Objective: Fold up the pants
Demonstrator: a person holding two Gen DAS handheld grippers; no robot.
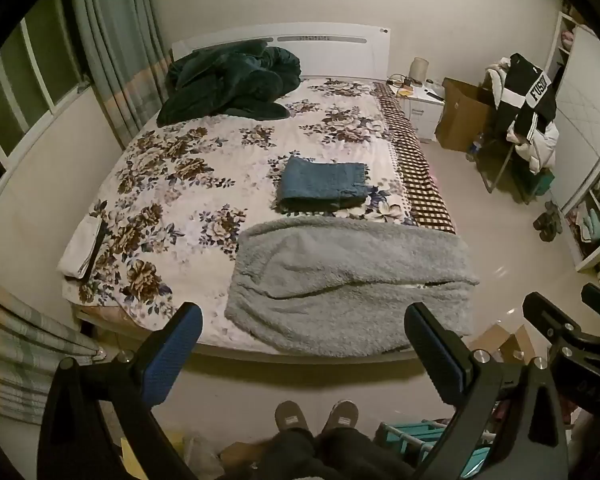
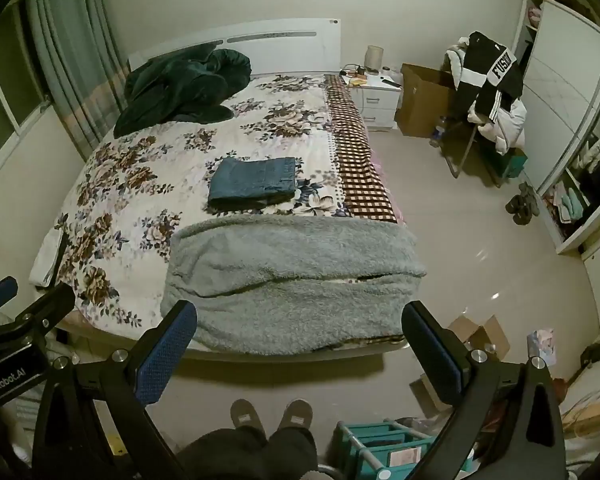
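Blue-padded, both of your tools are spread wide and carry nothing: the left tool (image 1: 302,350) and the right tool (image 2: 298,346) hang side by side off the foot of the bed (image 2: 284,354), above your slippered feet (image 2: 272,412). Held back this way, neither touches any cloth, and that suits a pause between garments, not a grasp under way.

Nearest on the mattress lies a grey fleece blanket (image 1: 348,280), spread flat across the foot end and draping over its edge. It is bulky and folded over itself along a dark crease; whether it belongs to your job I cannot tell.

Just beyond it, apart from the fleece by a strip of floral bedspread (image 1: 172,184), sit the blue denim pants (image 1: 324,186). They are already a compact, squared stack with the folded edge toward you, set near the right side of the bed where you can reach them easily. By the look of it the folding is finished, or close to it.

Farther off, a dark green quilt (image 1: 228,84) is heaped against the white headboard (image 1: 340,46), clear of the working area. To the right stand a white nightstand (image 2: 378,98) and a chair piled with clothes (image 2: 488,88).
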